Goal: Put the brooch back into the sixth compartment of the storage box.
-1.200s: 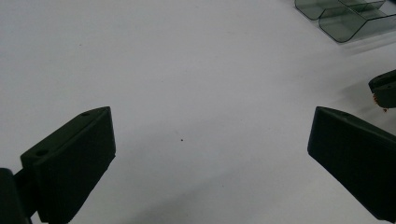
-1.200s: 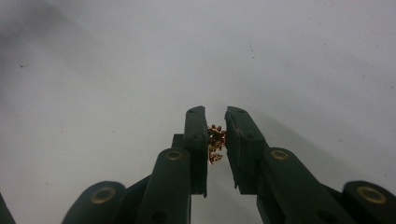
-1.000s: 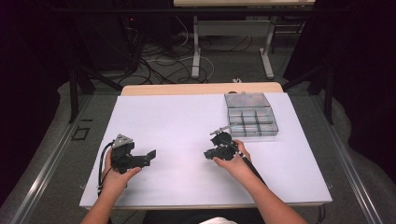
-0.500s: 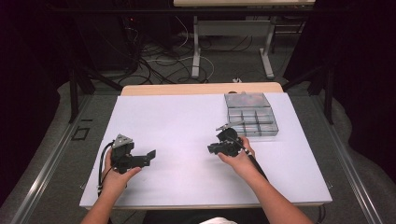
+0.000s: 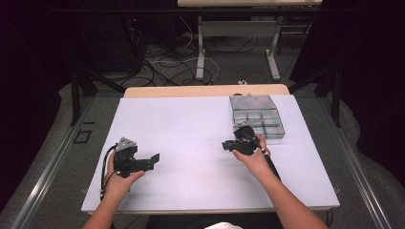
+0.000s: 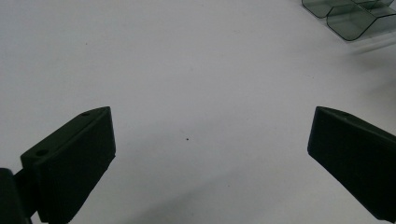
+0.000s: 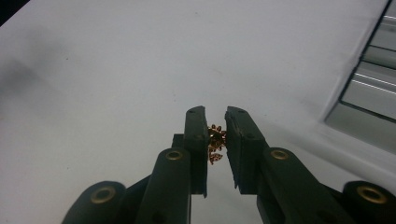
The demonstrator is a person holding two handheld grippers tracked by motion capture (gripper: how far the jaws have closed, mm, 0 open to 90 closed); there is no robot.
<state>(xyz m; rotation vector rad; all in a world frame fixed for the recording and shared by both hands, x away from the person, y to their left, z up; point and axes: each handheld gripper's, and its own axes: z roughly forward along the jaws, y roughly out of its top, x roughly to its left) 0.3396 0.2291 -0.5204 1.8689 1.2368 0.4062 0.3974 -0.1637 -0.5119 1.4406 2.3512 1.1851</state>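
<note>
The left gripper (image 5: 154, 158) rests near the left, jaws spread wide with nothing between them; the right gripper (image 7: 216, 135) pinches a small gold gear (image 7: 215, 141); the clear box (image 5: 258, 116) lies just past it, far and right, so the right hand is nearer.

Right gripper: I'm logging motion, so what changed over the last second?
The right gripper, shut on a small brass gear, moved right and away, toward the compartment box. The left gripper stayed in place, jaws open; the box did not move.
</note>
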